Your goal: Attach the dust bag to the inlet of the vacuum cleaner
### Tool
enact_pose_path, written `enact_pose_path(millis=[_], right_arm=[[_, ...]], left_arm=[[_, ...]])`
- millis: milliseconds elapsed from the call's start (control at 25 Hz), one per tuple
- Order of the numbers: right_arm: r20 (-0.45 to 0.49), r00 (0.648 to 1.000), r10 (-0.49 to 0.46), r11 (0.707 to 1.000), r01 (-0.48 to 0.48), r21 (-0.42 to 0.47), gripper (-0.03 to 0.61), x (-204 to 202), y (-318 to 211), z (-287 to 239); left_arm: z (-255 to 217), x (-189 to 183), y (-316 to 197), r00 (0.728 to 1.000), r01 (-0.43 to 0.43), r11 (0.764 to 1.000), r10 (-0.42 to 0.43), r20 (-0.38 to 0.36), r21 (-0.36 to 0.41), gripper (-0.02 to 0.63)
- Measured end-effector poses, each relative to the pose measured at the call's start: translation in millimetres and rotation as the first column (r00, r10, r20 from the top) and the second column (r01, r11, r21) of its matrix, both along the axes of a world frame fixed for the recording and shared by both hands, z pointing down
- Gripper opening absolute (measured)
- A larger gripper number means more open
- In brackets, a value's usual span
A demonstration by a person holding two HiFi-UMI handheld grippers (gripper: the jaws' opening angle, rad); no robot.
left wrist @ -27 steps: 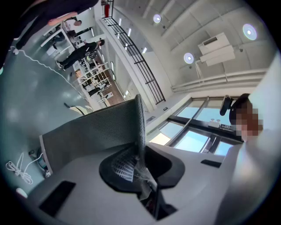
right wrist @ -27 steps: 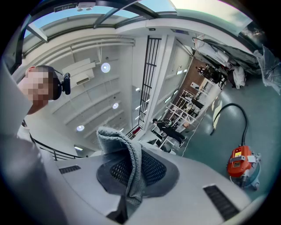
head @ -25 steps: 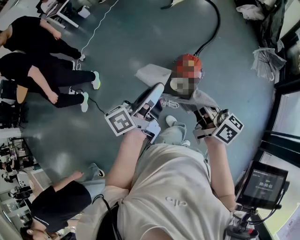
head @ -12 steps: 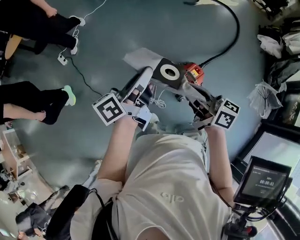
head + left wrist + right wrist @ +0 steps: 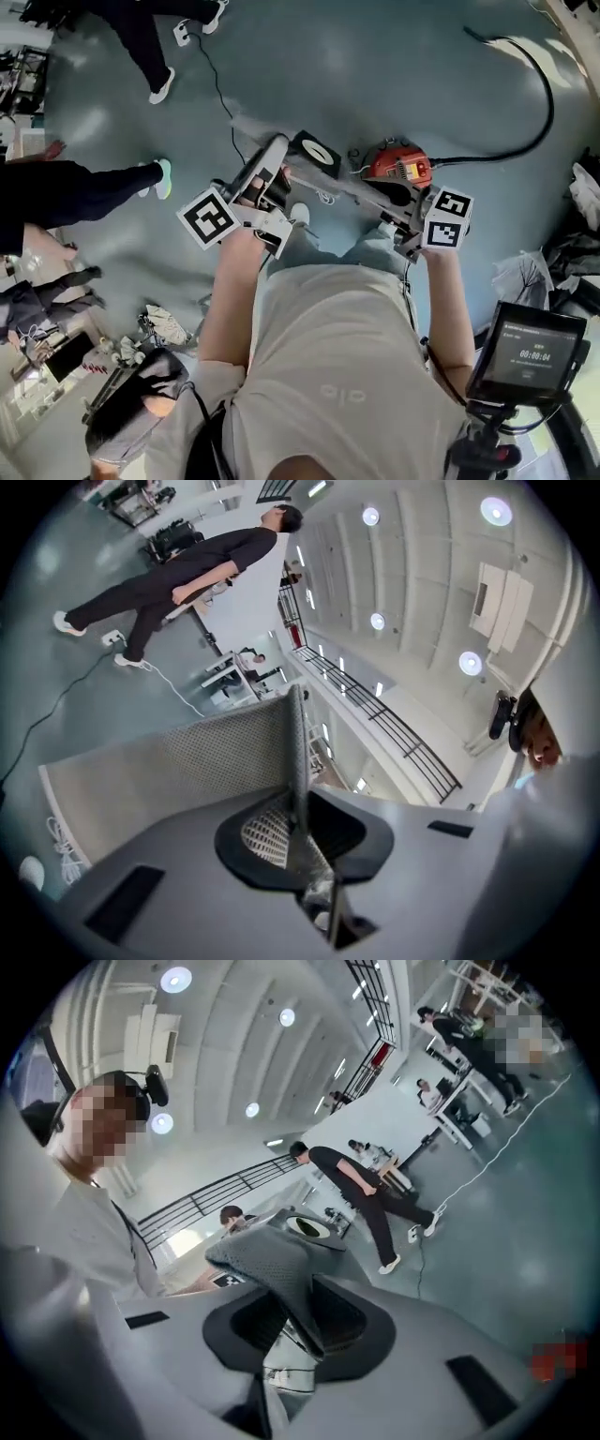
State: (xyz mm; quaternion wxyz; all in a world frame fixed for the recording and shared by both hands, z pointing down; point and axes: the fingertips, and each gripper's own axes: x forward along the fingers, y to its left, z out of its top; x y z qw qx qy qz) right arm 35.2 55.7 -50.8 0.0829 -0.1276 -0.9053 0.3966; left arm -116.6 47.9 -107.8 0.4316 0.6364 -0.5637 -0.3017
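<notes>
The dust bag [image 5: 356, 186], pale grey fabric, hangs stretched between my two grippers above the floor. Its black collar with a white-ringed hole [image 5: 315, 153] sits at the bag's upper left. The red vacuum cleaner [image 5: 397, 165] stands on the floor just right of the collar. My left gripper [image 5: 273, 165] is shut on the bag's mesh edge [image 5: 292, 752]. My right gripper [image 5: 395, 222] is shut on a bunched fold of the bag [image 5: 278, 1274]. The collar [image 5: 306, 1227] also shows beyond that fold. The vacuum's inlet is not visible.
A black hose [image 5: 530, 66] curves from the vacuum to the upper right. A thin cable [image 5: 217, 80] runs across the floor at the upper left. People stand at the left [image 5: 84, 187] and top [image 5: 141, 28]. A screen on a stand [image 5: 528, 356] is at the lower right.
The head view has swung across the floor. Both grippers keep hold of the bag. The collar, which lay over the vacuum, now sits to its left.
</notes>
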Motion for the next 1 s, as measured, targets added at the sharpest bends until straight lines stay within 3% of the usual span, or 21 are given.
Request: enact_pose_path(millis=[160, 360, 440, 520, 600, 760, 880, 1000], right_arm=[[0.057, 0.987, -0.152, 0.985, 0.156, -0.068, 0.061, 12.2, -3.2, 15.7], [0.113, 0.957, -0.267, 0.95, 0.281, -0.137, 0.08, 25.9, 6.9, 21.4], [0.11, 0.956, -0.272, 0.947, 0.286, -0.147, 0.08, 39.4, 6.2, 27.0], [0.058, 0.977, -0.204, 0.967, 0.21, -0.143, 0.08, 51.7, -7.7, 41.5], [-0.015, 0.998, -0.067, 0.991, 0.065, -0.118, 0.08, 51.8, -31.4, 66.0], [-0.096, 0.98, 0.172, 0.984, -0.176, -0.027, 0.08, 21.9, -53.0, 123.9], [-0.122, 0.957, 0.262, 0.962, -0.248, 0.114, 0.08, -9.6, -55.7, 160.8], [-0.186, 0.941, 0.283, 0.948, -0.246, 0.201, 0.08, -35.5, -38.5, 217.6]], left_arm=[[20.5, -5.2, 10.8, 0.994, 0.111, 0.991, -0.112, -0.015, -0.079, 0.031], [50.9, -13.0, 17.7, 0.99, 0.119, 0.98, -0.128, -0.052, -0.159, 0.029], [56.8, -19.1, 20.4, 0.988, 0.131, 0.977, -0.143, -0.058, -0.17, 0.026], [60.9, -23.2, 17.3, 0.989, 0.123, 0.98, -0.135, -0.064, -0.159, 0.025], [82.9, -25.4, 10.6, 0.994, 0.089, 0.979, -0.1, -0.052, -0.183, 0.025], [181.3, -19.4, 3.1, 1.0, 0.02, 0.944, -0.024, -0.009, -0.329, 0.025], [243.9, -14.3, -6.5, 0.999, 0.011, 0.909, 0.007, 0.042, -0.416, 0.025], [312.4, -13.2, -5.1, 0.999, 0.028, 0.884, -0.005, 0.051, -0.467, 0.025]])
